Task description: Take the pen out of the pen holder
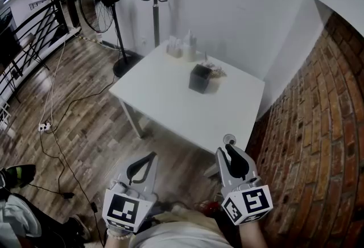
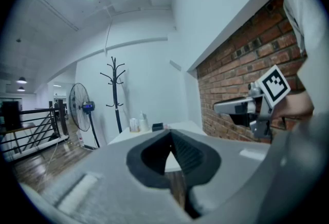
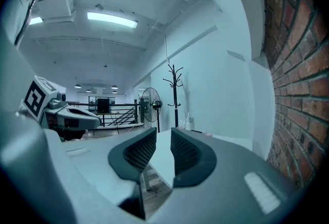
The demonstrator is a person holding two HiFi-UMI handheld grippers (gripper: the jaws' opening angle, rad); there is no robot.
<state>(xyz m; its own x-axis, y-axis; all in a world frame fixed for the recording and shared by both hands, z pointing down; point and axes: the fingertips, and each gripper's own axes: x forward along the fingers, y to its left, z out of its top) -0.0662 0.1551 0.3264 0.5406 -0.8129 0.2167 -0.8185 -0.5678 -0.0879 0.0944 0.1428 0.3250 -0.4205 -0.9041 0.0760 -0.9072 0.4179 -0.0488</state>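
Black against a white table (image 1: 165, 104) — the pen holder (image 1: 199, 78), upright toward the far side, well apart from both grippers. Hard to make out the pen itself at this range. Some pale clutter (image 1: 214, 71) just beside the holder's far edge, impossible to name.

Left gripper (image 2: 170, 134): pressed together at the tips, nothing caught in the hollow behind them. Right gripper (image 3: 163, 133): parted by a narrow slit, empty too, only tabletop visible through it. Both low and close to the body, short of the table's near edge. Not yet begun, by the look of it.

Probably a light, stiff, slim thing to lift, with a smooth barrel likely to slip or swivel in a loose pinch. Best to take hold on the upper part standing proud of the rim, pads square across the barrel, then draw straight up along the holder's axis — any sideways pull liable to tip or drag so small a box. Worth keeping the other gripper ready to steady the holder's wall. Need to widen the working one first.
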